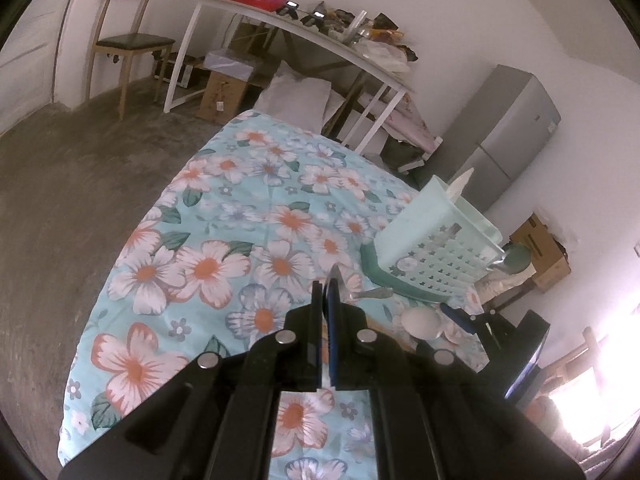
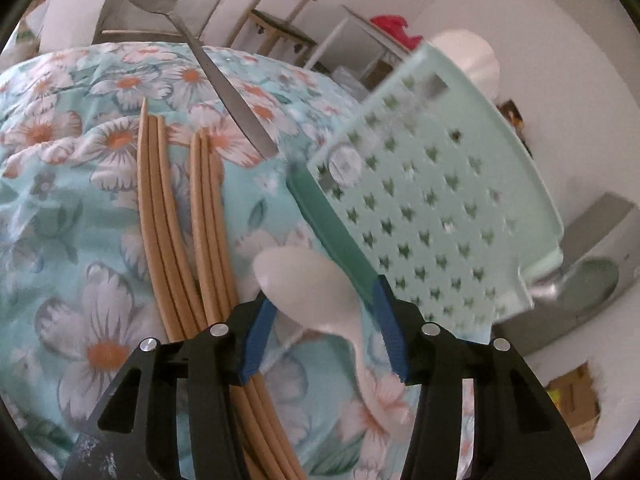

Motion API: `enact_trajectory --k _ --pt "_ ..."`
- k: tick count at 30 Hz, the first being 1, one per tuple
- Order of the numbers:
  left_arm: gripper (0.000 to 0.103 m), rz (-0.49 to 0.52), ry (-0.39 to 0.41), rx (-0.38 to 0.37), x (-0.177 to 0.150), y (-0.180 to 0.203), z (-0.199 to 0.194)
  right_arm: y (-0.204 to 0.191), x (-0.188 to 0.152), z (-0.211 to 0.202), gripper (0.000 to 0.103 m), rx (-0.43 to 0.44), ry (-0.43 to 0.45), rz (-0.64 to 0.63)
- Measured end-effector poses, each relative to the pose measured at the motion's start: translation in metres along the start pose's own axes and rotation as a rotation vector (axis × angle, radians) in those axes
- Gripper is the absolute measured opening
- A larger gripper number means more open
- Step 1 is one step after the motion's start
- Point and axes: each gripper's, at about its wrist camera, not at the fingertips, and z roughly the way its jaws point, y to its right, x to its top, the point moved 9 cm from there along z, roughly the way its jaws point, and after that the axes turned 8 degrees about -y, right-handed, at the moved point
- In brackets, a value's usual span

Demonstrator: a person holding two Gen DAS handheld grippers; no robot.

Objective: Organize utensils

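The right gripper [image 2: 320, 332] stands with its jaws apart around the bowl of a white plastic spoon [image 2: 308, 284], pads not pressing; the spoon lies on the flowered cloth [image 2: 80, 208] just beside the pale green perforated holder [image 2: 432, 192]. It looks light, stiff and slick, so I would pinch at the neck, where the handle narrows. The tan chopsticks [image 2: 160, 208] lie alongside, left of the holder. The left gripper [image 1: 330, 300] is clamped on a thin metal utensil, seemingly the steel spoon [image 2: 224, 80] (its bowl high on that side). The holder's dark green base tray [image 2: 332, 228] crowds the right jaw; open cloth lies further left.
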Motion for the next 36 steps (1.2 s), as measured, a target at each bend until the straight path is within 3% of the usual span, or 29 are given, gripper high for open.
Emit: enact_trajectory --k 2,6,16,31,36 --pt "0.001 0.000 0.001 0.001 0.000 -0.001 0.000 -0.008 0.006 -0.002 0.034 -0.023 0.009 -0.028" --pt "0.001 0.010 0.010 0.010 0.001 0.001 -0.003 -0.015 0.008 -0.005 0.010 -0.118 0.028 -0.067" --pt "0.002 0.060 0.055 -0.003 0.013 0.012 -0.010 0.016 0.004 -0.031 0.006 -0.266 0.094 0.056" --pt "0.001 0.215 0.278 -0.132 0.071 0.086 -0.071 0.063 -0.016 -0.078 0.005 -0.279 0.111 0.280" --pt "0.001 0.326 0.350 -0.096 0.093 0.120 -0.072 0.055 -0.010 -0.084 0.005 -0.278 0.122 0.307"
